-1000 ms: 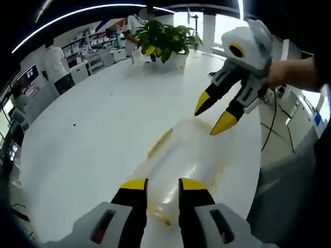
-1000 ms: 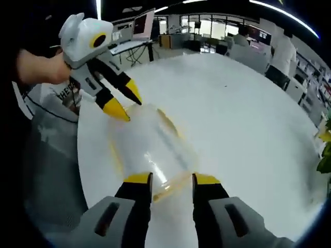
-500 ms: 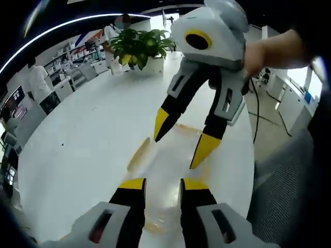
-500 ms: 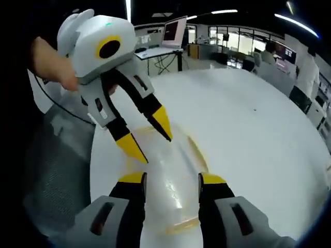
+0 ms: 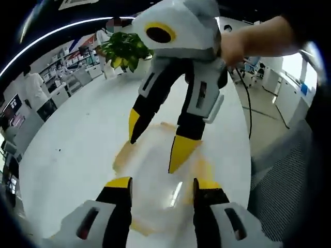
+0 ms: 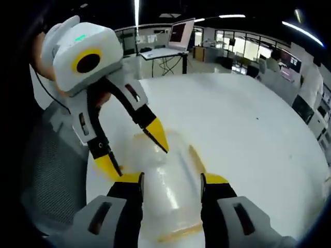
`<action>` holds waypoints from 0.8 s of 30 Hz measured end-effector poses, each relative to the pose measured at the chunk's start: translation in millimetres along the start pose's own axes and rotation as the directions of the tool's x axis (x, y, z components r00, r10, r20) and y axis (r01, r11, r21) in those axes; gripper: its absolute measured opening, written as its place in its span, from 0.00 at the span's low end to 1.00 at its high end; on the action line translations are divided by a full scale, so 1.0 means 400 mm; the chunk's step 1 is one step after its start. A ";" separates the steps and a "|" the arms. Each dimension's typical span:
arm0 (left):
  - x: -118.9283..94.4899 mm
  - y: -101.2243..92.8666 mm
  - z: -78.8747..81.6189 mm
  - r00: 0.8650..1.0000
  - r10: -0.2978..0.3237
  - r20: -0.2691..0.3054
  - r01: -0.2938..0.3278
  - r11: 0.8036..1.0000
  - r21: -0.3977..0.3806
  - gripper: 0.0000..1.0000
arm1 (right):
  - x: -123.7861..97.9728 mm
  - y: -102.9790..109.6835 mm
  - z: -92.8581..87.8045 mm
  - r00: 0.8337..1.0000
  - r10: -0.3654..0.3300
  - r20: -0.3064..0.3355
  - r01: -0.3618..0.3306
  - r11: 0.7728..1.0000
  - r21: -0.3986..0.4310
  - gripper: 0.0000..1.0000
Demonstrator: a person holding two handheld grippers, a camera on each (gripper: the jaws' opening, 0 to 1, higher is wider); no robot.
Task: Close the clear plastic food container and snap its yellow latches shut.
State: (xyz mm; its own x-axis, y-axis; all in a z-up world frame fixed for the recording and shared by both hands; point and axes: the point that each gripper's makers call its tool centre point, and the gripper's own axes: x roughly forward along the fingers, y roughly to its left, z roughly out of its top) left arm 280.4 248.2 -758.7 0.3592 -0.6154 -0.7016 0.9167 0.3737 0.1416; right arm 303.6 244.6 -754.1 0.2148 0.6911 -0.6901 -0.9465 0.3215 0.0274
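2 open claws (image 5: 160, 187) (image 6: 170, 181) seemingly astride container (image 6: 165, 191)

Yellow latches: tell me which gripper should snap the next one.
Right, probably. The right gripper has open jaws spanning the clear container, one fingertip close beside a yellow side latch; the left gripper sits back at the container's near end.
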 end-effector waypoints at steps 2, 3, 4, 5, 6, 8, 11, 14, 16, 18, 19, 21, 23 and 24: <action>0.000 -0.010 0.001 1.000 -0.011 -0.003 0.011 0.999 0.030 0.44 | 0.004 -0.005 0.001 1.000 0.001 0.000 -0.001 1.000 -0.002 0.41; 0.001 -0.019 -0.001 1.000 -0.018 -0.011 0.018 0.999 0.051 0.45 | 0.007 -0.008 0.003 1.000 0.002 0.001 -0.002 1.000 -0.003 0.41; 0.003 -0.028 -0.005 0.999 -0.029 -0.022 0.030 0.997 0.076 0.45 | 0.008 -0.010 0.004 1.000 0.003 0.000 -0.003 1.000 -0.002 0.41; 0.004 -0.035 -0.008 0.999 -0.037 -0.031 0.040 0.995 0.092 0.45 | 0.008 -0.010 0.006 1.000 0.003 0.000 -0.003 1.000 -0.004 0.40; 0.006 -0.039 -0.012 0.998 -0.038 -0.039 0.042 0.993 0.109 0.45 | 0.009 -0.014 0.009 1.000 0.000 -0.001 0.000 1.000 -0.007 0.40; 0.013 -0.043 -0.022 0.998 -0.036 -0.061 0.044 0.990 0.135 0.45 | 0.011 -0.021 0.012 1.000 -0.002 -0.004 0.002 1.000 -0.011 0.38; 0.026 -0.039 -0.030 0.997 -0.032 -0.071 0.042 0.990 0.138 0.46 | 0.018 -0.031 0.015 1.000 0.006 -0.025 -0.007 1.000 -0.020 0.39; 0.028 -0.035 -0.025 0.998 -0.025 -0.065 0.034 0.987 0.155 0.46 | 0.027 -0.038 0.020 0.998 0.043 -0.055 -0.044 0.999 0.000 0.41; 0.030 -0.032 -0.023 0.998 -0.018 -0.064 0.028 0.987 0.161 0.46 | 0.029 -0.038 0.025 0.994 0.075 -0.074 -0.076 0.997 -0.018 0.42; 0.032 -0.029 -0.023 0.998 -0.012 -0.065 0.023 0.986 0.165 0.45 | 0.028 -0.036 0.009 0.985 0.115 -0.131 -0.119 0.993 -0.017 0.42; 0.032 -0.029 -0.023 0.998 -0.011 -0.065 0.022 0.986 0.168 0.45 | 0.030 -0.034 0.005 0.980 0.132 -0.146 -0.135 0.991 -0.012 0.42; 0.033 -0.026 -0.024 0.997 -0.003 -0.071 0.016 0.981 0.192 0.44 | 0.033 -0.036 -0.001 0.970 0.165 -0.177 -0.171 0.985 -0.016 0.43; 0.035 -0.026 -0.026 0.998 0.000 -0.071 0.014 0.980 0.199 0.44 | 0.035 -0.041 0.001 0.961 0.192 -0.200 -0.199 0.980 -0.017 0.43; 0.035 -0.026 -0.025 0.997 0.003 -0.071 0.012 0.979 0.206 0.44 | 0.035 -0.040 0.001 0.955 0.207 -0.214 -0.215 0.976 -0.017 0.43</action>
State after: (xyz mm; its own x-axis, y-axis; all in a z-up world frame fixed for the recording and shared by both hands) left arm 274.3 242.8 -777.0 0.3486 -0.5636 -0.7489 0.9372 0.2156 0.2740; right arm 322.0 249.4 -764.1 -0.0421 0.5878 -0.8079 -0.9746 0.1538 0.1626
